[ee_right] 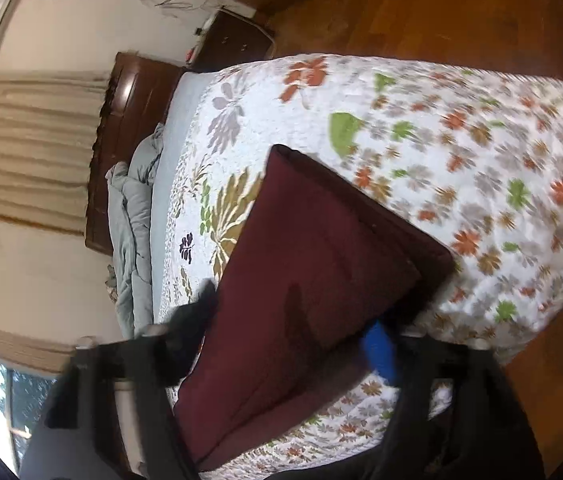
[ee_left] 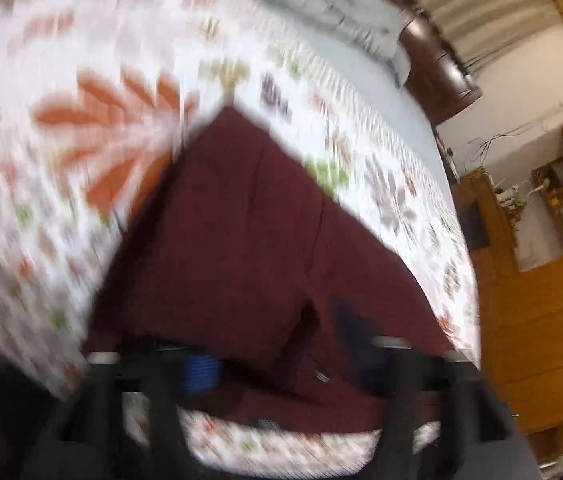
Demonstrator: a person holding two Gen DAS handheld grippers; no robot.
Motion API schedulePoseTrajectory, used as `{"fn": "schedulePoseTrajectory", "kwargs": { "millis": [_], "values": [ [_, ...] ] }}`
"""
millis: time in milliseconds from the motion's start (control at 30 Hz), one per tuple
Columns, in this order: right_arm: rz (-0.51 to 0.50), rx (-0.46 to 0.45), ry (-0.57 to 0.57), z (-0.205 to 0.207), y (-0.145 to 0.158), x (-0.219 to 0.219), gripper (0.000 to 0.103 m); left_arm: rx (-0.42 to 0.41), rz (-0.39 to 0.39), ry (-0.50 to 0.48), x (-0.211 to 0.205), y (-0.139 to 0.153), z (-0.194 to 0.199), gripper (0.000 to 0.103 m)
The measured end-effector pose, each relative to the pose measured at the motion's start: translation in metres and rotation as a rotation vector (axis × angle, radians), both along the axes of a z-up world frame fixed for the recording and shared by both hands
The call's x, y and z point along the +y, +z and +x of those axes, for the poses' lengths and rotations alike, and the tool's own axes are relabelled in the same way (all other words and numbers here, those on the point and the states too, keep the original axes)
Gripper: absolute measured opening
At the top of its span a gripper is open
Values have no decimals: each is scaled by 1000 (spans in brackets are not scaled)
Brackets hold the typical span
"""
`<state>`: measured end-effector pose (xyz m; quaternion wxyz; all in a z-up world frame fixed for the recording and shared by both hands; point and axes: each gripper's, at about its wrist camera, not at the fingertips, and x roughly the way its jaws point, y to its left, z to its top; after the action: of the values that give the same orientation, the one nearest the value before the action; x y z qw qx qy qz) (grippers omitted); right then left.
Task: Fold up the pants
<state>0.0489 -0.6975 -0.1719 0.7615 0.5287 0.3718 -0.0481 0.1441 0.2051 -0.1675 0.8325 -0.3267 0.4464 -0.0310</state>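
Dark maroon pants (ee_left: 249, 248) lie folded in layers on a bed with a white floral quilt (ee_left: 81, 80). In the left wrist view my left gripper (ee_left: 277, 360) hovers right over the near edge of the pants, its blue-padded fingers (ee_left: 201, 372) wide apart. The view is blurred. In the right wrist view the pants (ee_right: 313, 272) lie as a long folded strip. My right gripper (ee_right: 285, 340) straddles their near part, with one black finger on the left and a blue pad (ee_right: 379, 350) on the right, jaws wide apart.
Grey bedding (ee_right: 133, 208) is bunched at the head of the bed by a dark wooden headboard (ee_right: 121, 120). Beige curtains (ee_right: 37, 148) hang behind it. A wooden floor (ee_right: 461, 12) and wooden shelves (ee_left: 553, 208) surround the bed.
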Motion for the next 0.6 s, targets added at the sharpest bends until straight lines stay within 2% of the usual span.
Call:
{"fn": "schedulePoseTrajectory", "kwargs": {
  "millis": [33, 67, 100, 167, 200, 267, 300, 333, 367, 467, 500, 533, 567, 600],
  "values": [
    [-20, 2, 12, 4, 2, 2, 22, -83, 47, -12, -2, 7, -1, 21],
    [-33, -5, 18, 8, 4, 3, 13, -135, 57, -15, -2, 11, -3, 18],
    [-42, -26, 22, 10, 10, 4, 12, -218, 74, -29, -6, 17, -8, 16],
    [-67, -93, 25, 10, 23, 6, 11, -301, 105, -58, -15, 23, -23, 16],
    [-93, -135, 37, 8, 28, 8, 11, -298, 91, -49, -13, 22, -29, 16],
    [-150, -104, 41, 7, 21, 10, 11, -173, 16, 52, -1, -1, -36, 16],
    [-121, -46, 29, 7, 3, 5, 11, -51, -106, 143, 16, -29, -42, 16],
    [-75, 35, 4, 7, -21, -1, 10, 27, -198, 205, 25, -52, -48, 16],
    [-31, 27, -12, 6, -34, -4, 9, 49, -240, 227, 28, -63, -51, 16],
    [-22, -18, -22, 12, -32, 0, 18, 25, -140, 170, 17, -50, -45, 18],
    [-20, -19, -19, 14, -30, 1, 29, 26, -119, 147, 13, -46, -40, 21],
    [-6, -20, -18, 19, -29, 1, 33, 26, -111, 145, 13, -45, -37, 22],
    [4, -20, -22, 22, -28, 2, 34, 33, -114, 151, 17, -46, -35, 23],
    [-12, -2, -27, 26, -25, 2, 24, 44, -120, 157, 20, -46, -34, 22]
  ]
}}
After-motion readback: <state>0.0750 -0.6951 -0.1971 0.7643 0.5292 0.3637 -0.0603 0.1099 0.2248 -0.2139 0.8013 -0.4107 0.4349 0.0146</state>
